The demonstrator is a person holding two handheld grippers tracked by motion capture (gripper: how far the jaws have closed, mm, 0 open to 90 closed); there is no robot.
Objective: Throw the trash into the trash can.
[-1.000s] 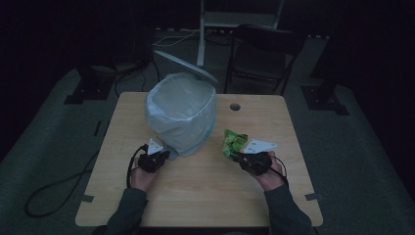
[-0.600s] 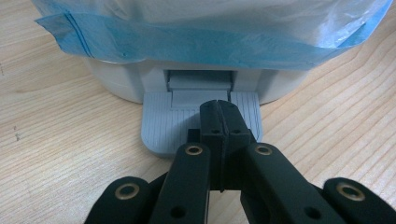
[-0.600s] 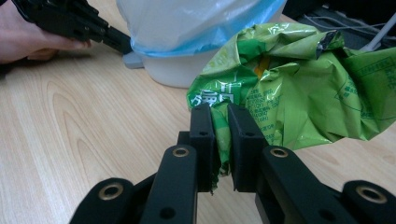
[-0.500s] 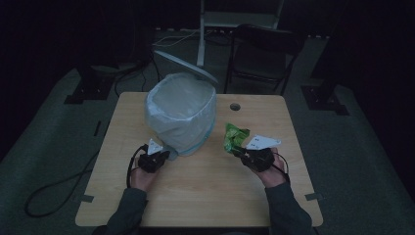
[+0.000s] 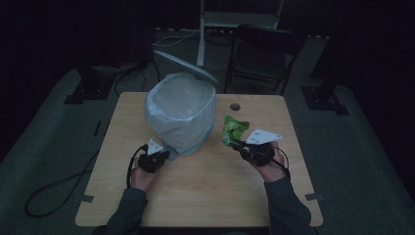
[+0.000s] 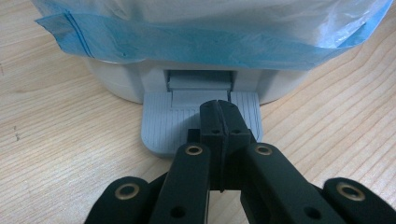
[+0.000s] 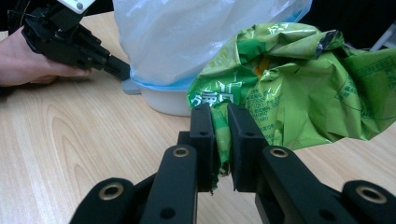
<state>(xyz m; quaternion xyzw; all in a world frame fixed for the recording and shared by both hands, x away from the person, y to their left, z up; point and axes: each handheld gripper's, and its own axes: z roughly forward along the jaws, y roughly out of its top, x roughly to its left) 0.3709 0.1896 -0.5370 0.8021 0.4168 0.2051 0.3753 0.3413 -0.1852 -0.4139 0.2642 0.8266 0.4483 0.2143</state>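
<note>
Pinching a crumpled green foil snack wrapper [image 7: 299,88] between its black jaws, the right gripper [image 7: 219,140] holds it up just beside the white pedal bin [image 5: 182,115], on that bin's right. The bin is round and plastic, lined with a thin, wrinkled translucent bag edged in blue, and its lid [image 5: 186,66] stands tilted open behind it. On the bin's near side, the left gripper [image 6: 219,122] is clenched on nothing, its joined tips resting on the ribbed grey plastic foot pedal [image 6: 161,123] at the bin's base.

Up close, the left gripper view shows the pedal's fine grooves and the hinge slot behind it, which the high view hides under the bag's hem. The right gripper view reveals the wrapper's glossy creases and printed text, plus the other hand [image 7: 28,56] beside the bin, on the pale wood-grain table [image 5: 205,196].

Compared with a second ago, the wrapper sits slightly higher beside the bin; the left gripper is in the same spot on the pedal.
</note>
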